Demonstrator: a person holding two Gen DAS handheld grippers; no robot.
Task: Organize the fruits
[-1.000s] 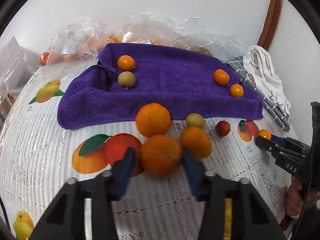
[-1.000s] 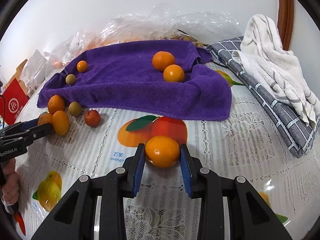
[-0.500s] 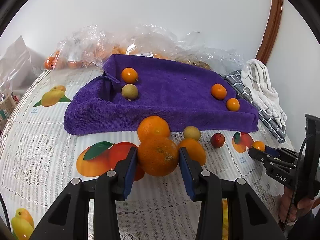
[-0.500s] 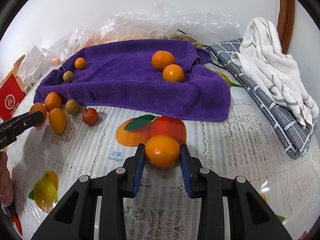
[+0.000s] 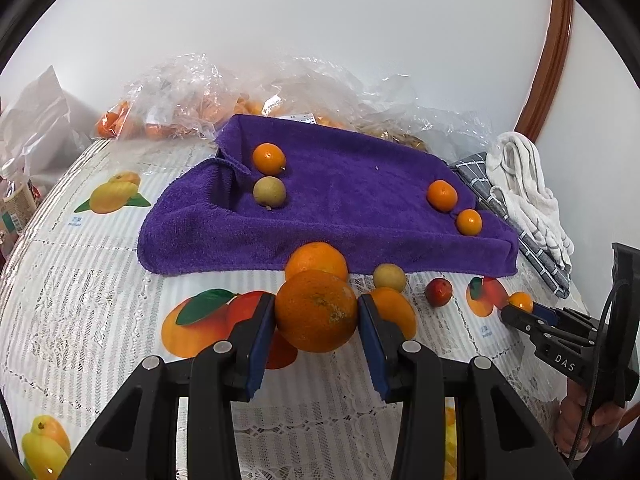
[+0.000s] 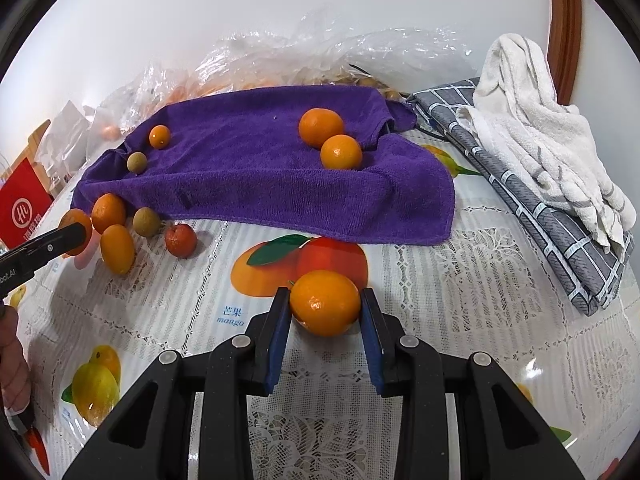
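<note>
In the left wrist view my left gripper (image 5: 316, 302) is shut on a large orange (image 5: 316, 320), held just in front of the loose fruit. An orange (image 5: 316, 260), a yellow-green fruit (image 5: 389, 277), an oval orange (image 5: 394, 310) and a small red fruit (image 5: 438, 292) lie before the purple towel (image 5: 352, 200). On the towel sit an orange (image 5: 269, 158), a brownish-green fruit (image 5: 269, 192) and two small oranges (image 5: 441, 195). My right gripper (image 6: 325, 294) is shut on a small orange (image 6: 325, 308) low over the tablecloth, in front of the towel (image 6: 248, 168).
Clear plastic bags (image 5: 200, 96) holding more fruit lie behind the towel. A grey checked cloth (image 6: 560, 240) with a white towel (image 6: 532, 128) on it lies at the right. A red box (image 6: 20, 208) stands at the left edge. The lace tablecloth (image 6: 460, 280) bears printed fruit pictures.
The left gripper's pads have drawn in against the large orange and tipped up a little with it, so it now overlaps the orange behind. The right gripper has kept still.
</note>
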